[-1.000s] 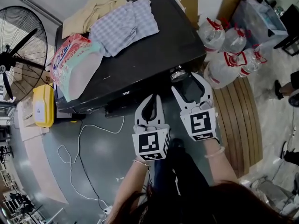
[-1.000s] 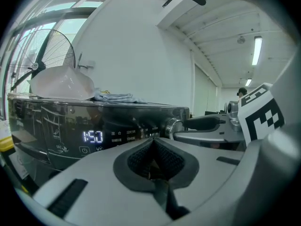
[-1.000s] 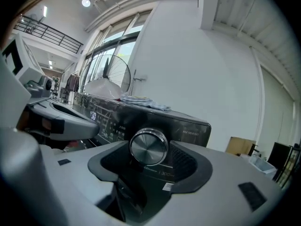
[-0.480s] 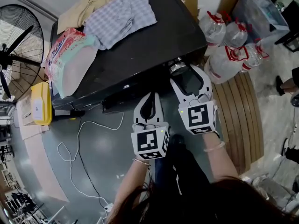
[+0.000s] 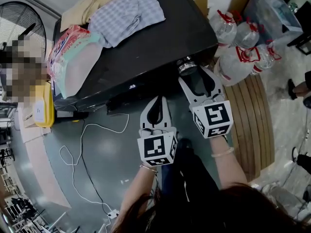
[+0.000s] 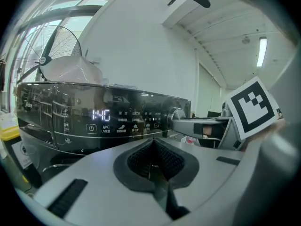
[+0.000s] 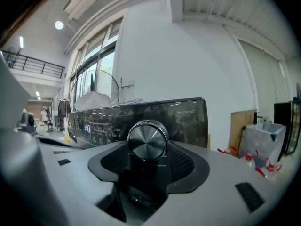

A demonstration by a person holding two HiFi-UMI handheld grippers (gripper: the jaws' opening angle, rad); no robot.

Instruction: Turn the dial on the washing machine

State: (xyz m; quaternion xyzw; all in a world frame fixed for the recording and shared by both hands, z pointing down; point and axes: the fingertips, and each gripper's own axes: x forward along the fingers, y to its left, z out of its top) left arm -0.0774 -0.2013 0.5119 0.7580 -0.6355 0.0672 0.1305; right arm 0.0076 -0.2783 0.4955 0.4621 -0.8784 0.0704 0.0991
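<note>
Grey floor (image 5: 103, 160), right tool (image 5: 193, 75) clamping dial (image 7: 147, 139)

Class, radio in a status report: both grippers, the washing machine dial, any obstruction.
Left gripper shut, empty, short of the control panel. Right gripper shut on the dial at the washing machine's front corner. Nothing blocking the dial.

Left tool (image 5: 157, 102) jaws together, empty; right tool (image 5: 193, 75) jaws just closed further, clamping dial (image 7: 147, 140); 2 forearms (image 5: 141, 188) extended forward.
</note>
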